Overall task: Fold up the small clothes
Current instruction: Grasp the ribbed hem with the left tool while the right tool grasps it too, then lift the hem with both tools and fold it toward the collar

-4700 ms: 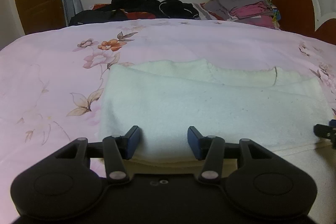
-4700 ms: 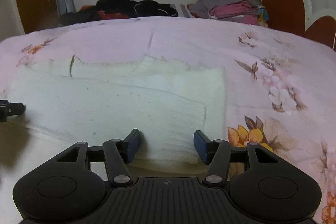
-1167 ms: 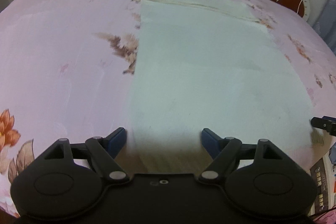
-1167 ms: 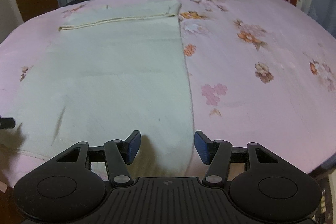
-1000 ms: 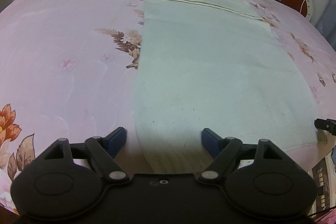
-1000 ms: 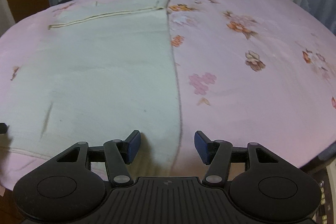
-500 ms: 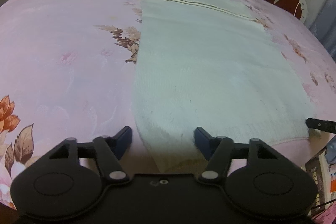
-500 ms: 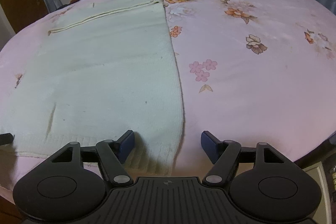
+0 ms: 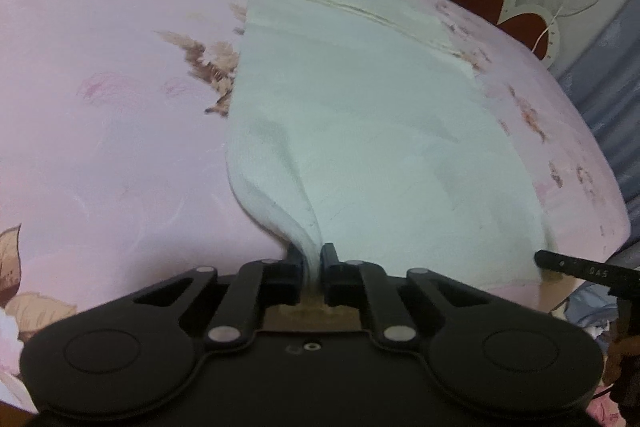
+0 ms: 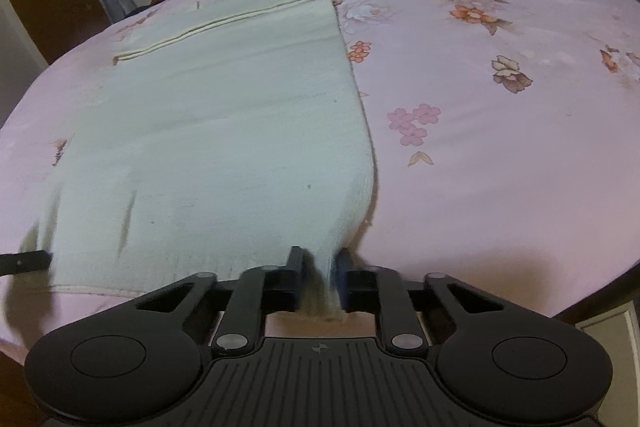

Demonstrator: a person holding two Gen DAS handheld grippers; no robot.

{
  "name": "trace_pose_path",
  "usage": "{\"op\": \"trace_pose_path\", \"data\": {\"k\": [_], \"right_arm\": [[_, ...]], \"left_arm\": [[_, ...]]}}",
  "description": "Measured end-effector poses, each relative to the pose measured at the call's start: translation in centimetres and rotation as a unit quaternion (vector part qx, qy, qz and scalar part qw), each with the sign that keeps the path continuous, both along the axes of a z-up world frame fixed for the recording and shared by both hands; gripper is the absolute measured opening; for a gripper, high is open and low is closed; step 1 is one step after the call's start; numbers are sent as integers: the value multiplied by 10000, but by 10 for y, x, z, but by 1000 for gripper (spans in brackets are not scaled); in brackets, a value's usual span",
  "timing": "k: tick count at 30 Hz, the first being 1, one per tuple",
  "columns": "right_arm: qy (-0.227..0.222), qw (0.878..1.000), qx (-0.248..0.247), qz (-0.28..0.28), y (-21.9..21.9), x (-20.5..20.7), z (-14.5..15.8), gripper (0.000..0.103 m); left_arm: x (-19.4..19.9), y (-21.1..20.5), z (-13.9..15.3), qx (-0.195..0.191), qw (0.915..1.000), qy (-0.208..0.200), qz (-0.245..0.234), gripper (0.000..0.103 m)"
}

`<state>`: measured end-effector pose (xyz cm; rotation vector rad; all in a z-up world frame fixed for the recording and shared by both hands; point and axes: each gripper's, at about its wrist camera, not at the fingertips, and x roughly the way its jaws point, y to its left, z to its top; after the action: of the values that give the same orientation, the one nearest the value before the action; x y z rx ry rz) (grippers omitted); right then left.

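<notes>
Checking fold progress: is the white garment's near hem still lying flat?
No. Both near corners of the white garment bunch between closing jaws of the left gripper and right gripper.

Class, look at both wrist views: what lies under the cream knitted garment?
The cream garment lies on the pink floral bedsheet, which shows all around it. The sheet directly beneath is covered, so anything there cannot be seen.

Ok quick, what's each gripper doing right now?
Left gripper: closing on the near left corner of the cream garment.
Right gripper: closing on its near right corner.
</notes>
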<state>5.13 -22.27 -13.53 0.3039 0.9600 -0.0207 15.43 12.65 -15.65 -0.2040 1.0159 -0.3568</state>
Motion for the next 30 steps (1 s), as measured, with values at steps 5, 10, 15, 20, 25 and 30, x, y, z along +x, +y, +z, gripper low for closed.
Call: {"op": "trace_pose_path", "data": {"k": [5,10,15,20,25,30], "right_arm": [[-59,9998,206,-24,-2,3,6,8],[-282,9988,409,50,-1,9,23,7],[-647,9962,579,110,-3,28,46,7],[-963,9924,756,128,-9,65,65,7],[-1240,9885,852,160,-19,110,81,7],[-1433,9856,876,177,-26,156,88,7]], "left_arm": [[4,-3,15,-96,9996,-227,-107,8],[13,-6,33,-200,9985,-500,-105,7],[34,-10,52,-282,9962,-822,-40,7],[65,-15,66,-279,9943,-1025,36,7],[101,-18,77,-326,9926,-1156,195,7],[140,-23,80,-306,9911,-1250,332,7]]}}
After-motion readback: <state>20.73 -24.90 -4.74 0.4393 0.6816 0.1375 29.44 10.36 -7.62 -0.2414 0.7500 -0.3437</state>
